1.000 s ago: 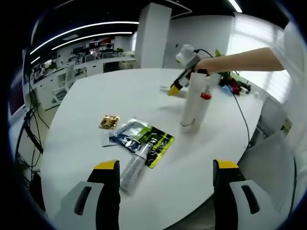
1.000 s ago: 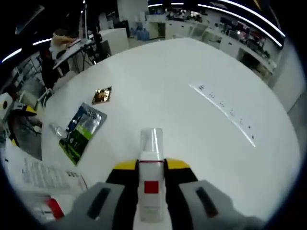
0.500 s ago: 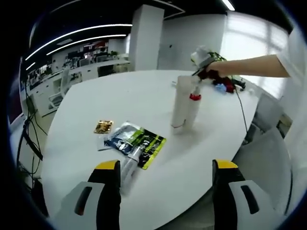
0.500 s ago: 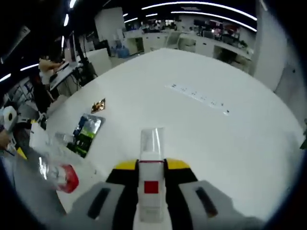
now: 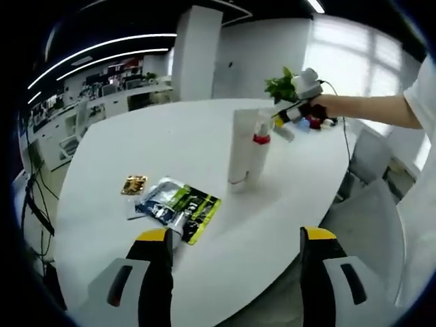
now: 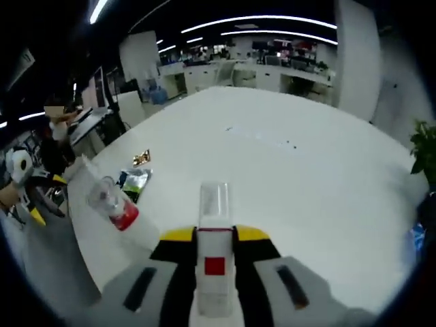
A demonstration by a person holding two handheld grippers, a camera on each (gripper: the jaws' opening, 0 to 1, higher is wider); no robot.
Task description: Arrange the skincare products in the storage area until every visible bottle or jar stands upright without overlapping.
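A white tube (image 5: 239, 151) stands upright on the round white table (image 5: 163, 136), with a spray bottle with a red collar (image 5: 258, 147) close beside it. My right gripper (image 5: 285, 121) hovers just right of them. It is shut on a white bottle (image 6: 214, 272) with a red label and a clear cap. The red-collared spray bottle (image 6: 114, 203) and the white tube (image 6: 41, 279) loom close at the left in the right gripper view. My left gripper (image 5: 235, 255) is open over the near table edge. A clear tube (image 5: 176, 223) lies flat by its left jaw, partly on a green sachet (image 5: 180, 203).
A small gold sachet (image 5: 133, 184) lies left of the green one; both the green sachet (image 6: 135, 181) and the gold sachet (image 6: 142, 158) lie on the table (image 6: 286, 170). A potted plant (image 5: 281, 86) and small items sit at the far edge. Chairs (image 5: 364, 204) stand at the right.
My right gripper has carried the white bottle from behind the standing tube and spray bottle to their right side. Both views have swung; the standing pair and sachets stay put.
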